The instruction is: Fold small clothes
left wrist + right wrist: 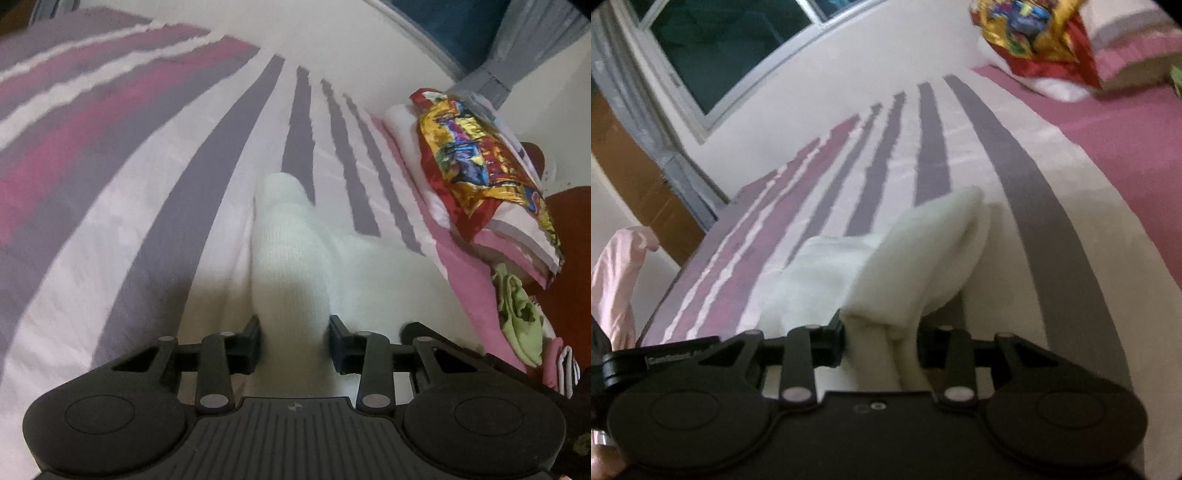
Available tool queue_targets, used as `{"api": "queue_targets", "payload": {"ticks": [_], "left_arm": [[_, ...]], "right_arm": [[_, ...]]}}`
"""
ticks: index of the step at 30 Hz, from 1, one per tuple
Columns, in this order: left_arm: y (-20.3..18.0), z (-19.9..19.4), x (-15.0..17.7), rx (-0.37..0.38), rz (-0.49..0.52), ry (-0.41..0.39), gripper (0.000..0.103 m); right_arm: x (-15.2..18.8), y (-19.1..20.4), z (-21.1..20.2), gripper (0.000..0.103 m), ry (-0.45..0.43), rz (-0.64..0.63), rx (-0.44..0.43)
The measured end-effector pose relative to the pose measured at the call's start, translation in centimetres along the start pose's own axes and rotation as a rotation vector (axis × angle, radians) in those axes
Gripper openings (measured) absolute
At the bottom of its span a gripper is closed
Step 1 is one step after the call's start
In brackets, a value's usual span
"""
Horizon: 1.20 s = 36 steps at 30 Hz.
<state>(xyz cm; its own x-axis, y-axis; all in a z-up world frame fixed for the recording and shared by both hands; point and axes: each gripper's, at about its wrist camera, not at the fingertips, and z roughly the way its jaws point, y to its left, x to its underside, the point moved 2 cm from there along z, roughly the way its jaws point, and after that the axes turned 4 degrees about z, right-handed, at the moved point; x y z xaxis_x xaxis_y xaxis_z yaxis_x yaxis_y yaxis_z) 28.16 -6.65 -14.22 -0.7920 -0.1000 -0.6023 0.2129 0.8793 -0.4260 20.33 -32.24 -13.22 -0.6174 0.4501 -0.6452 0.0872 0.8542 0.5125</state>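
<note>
The left gripper [294, 341] was found clamped on a white knitted garment [291, 258], apparently a sock; both black fingers [252, 341] pressed against its sides with no gap visible. From the jaws the garment ran toward 12 o'clock across the striped bedsheet [147, 221], its far end rounded and resting on the sheet, with a second white fold spreading toward 2 o'clock.

The right gripper [881, 341] was likewise pinching white fabric [908, 266]. The cloth bunched between the fingers [831, 341] and rose from them as a raised fold toward 1 o'clock, while a flatter part lay on the sheet toward 10 o'clock. Whether both grippers held the same garment could not be told from either view.

In the left wrist view, a stack of folded pink and white cloths [424, 192] sat at 2 o'clock, with a bright red-and-gold patterned cloth [476, 162] draped on top. A green garment [517, 317] lay at 3 o'clock, at the near end of the stack.

In the right wrist view, a window [713, 55] stood at 11 o'clock beyond the bed, and a pale pink cloth [620, 280] hung at 9 o'clock. The frames were slightly blurred.
</note>
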Motion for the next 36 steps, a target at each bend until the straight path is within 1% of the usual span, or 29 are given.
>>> {"api": "queue_targets", "payload": {"ticks": [7, 12, 15, 19, 22, 26, 28, 30, 32, 34, 35, 36], "left_arm": [[1.4, -3.5, -1.9, -0.014, 0.003, -0.04, 0.037], [3.2, -5.6, -2.2, -0.035, 0.003, -0.068, 0.037], [4.7, -6.1, -2.1, -0.047, -0.016, -0.067, 0.037], [6.8, -6.3, -1.8, -0.058, -0.051, -0.058, 0.037], [8.0, -5.9, -1.2, -0.072, -0.055, -0.038, 0.037], [9.4, -4.7, 0.1, -0.088, -0.064, 0.009, 0.037], [10.0, -4.2, 0.7, -0.089, -0.07, 0.017, 0.038], [10.2, -3.8, 1.2, -0.094, -0.063, 0.022, 0.045], [10.2, -3.7, 1.4, -0.112, -0.056, 0.023, 0.055], [10.2, -4.2, 1.3, -0.132, -0.055, 0.013, 0.056], [10.1, -4.7, 1.1, -0.141, -0.056, -0.007, 0.056], [10.1, -5.2, 0.9, -0.152, -0.055, -0.031, 0.056]], "right_arm": [[-0.8, 3.1, -0.6, 0.034, -0.012, -0.022, -0.047], [-0.6, 5.7, -0.3, 0.034, -0.009, -0.054, -0.071], [-0.2, 7.0, 0.2, 0.034, -0.001, -0.075, -0.079], [0.6, 8.3, 1.5, 0.034, 0.024, -0.079, -0.087], [1.4, 8.9, 2.3, 0.034, 0.042, -0.092, -0.085], [2.6, 8.6, 3.7, 0.034, 0.083, -0.09, -0.06], [3.2, 8.0, 4.1, 0.034, 0.107, -0.078, -0.044], [3.6, 7.3, 4.3, 0.039, 0.118, -0.067, -0.027], [3.8, 6.8, 4.5, 0.043, 0.137, -0.064, -0.006], [4.0, 6.4, 4.6, 0.051, 0.14, -0.045, 0.009], [3.8, 6.2, 4.4, 0.06, 0.133, -0.022, 0.011], [3.6, 6.1, 4.1, 0.071, 0.118, -0.006, 0.012]]}}
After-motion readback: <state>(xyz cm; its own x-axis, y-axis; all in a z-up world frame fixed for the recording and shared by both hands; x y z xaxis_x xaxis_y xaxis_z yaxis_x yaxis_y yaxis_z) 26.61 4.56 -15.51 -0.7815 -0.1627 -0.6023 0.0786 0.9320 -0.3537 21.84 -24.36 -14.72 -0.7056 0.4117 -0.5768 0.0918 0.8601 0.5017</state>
